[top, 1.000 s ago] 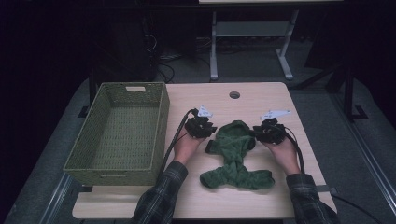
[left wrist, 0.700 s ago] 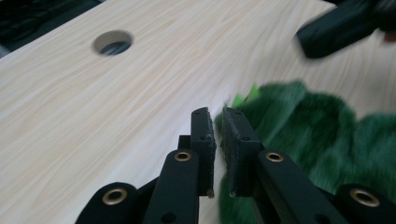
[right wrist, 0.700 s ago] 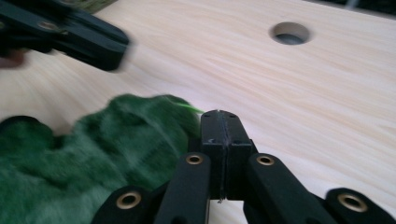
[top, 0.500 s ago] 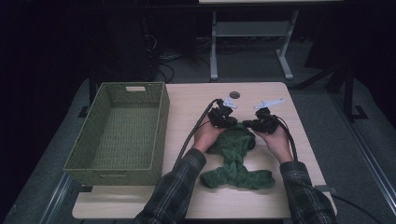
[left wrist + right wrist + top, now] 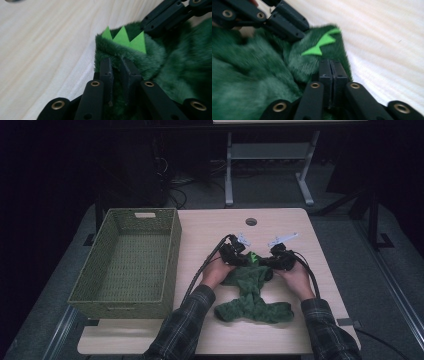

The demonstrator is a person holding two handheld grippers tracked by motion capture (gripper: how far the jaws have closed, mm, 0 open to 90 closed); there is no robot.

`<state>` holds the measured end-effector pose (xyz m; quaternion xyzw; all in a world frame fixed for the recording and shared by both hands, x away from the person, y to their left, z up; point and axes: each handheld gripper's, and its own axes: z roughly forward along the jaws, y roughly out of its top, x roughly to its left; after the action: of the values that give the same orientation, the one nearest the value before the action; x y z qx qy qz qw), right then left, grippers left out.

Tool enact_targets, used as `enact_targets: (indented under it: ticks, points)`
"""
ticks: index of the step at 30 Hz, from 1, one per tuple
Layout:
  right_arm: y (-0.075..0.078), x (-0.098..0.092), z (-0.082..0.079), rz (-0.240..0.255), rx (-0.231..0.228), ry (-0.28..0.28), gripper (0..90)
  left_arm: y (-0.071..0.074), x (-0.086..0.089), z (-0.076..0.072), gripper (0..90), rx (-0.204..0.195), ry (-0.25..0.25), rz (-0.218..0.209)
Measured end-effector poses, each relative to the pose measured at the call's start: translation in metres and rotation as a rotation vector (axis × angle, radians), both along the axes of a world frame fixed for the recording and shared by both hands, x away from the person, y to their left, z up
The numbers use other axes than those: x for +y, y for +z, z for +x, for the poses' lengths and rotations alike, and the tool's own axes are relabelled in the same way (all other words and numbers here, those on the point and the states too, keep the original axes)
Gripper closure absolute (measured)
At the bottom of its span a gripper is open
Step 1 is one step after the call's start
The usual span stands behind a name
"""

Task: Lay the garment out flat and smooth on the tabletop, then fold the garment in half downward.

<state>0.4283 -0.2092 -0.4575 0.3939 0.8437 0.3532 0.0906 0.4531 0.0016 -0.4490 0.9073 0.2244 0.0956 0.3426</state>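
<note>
Right, both grippers grasp the green fleece garment point(image 5: 252, 292) on the table point(image 5: 280, 227). Left gripper point(image 5: 117, 66) and right gripper point(image 5: 330, 68) are clenched on its edge beside the bright green spikes point(image 5: 124, 38).

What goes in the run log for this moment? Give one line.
left gripper: shut on garment | right gripper: shut on garment | spikes: between grippers | basket: empty, left of garment

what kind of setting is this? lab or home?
Likely a lab or recording workspace: bare light-wood table on dark floor, metal stand legs and loose cables behind it, with a woven basket.
</note>
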Motion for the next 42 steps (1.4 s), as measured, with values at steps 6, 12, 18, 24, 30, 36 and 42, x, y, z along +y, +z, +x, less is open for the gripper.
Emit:
enact_targets:
  ticks: [6,12,18,24,30,36,42]
  points:
    - [0.019,-0.003,-0.01,0.027,-0.029,-0.026,69.9,0.019,0.021,-0.013,67.6,-0.021,0.029,-0.072]
    - [0.033,-0.007,-0.022,0.049,-0.043,-0.053,53.6,0.028,0.04,-0.03,48.2,-0.022,0.034,-0.105]
    - [0.041,-0.007,-0.036,0.062,-0.06,-0.056,46.9,0.028,0.052,-0.057,27.6,-0.016,0.03,-0.138]
    - [0.044,-0.004,-0.049,0.076,-0.067,-0.038,42.8,0.023,0.062,-0.09,13.5,-0.024,0.005,-0.111]
    - [0.046,-0.002,-0.064,0.082,-0.079,-0.003,44.0,0.016,0.076,-0.128,12.6,-0.043,-0.002,-0.121]
    - [0.048,0.008,-0.08,0.095,-0.087,0.035,47.7,0.005,0.087,-0.163,12.6,-0.074,0.001,-0.099]
    - [0.045,0.021,-0.1,0.095,-0.077,0.085,51.6,-0.005,0.099,-0.187,12.6,-0.074,0.002,-0.078]
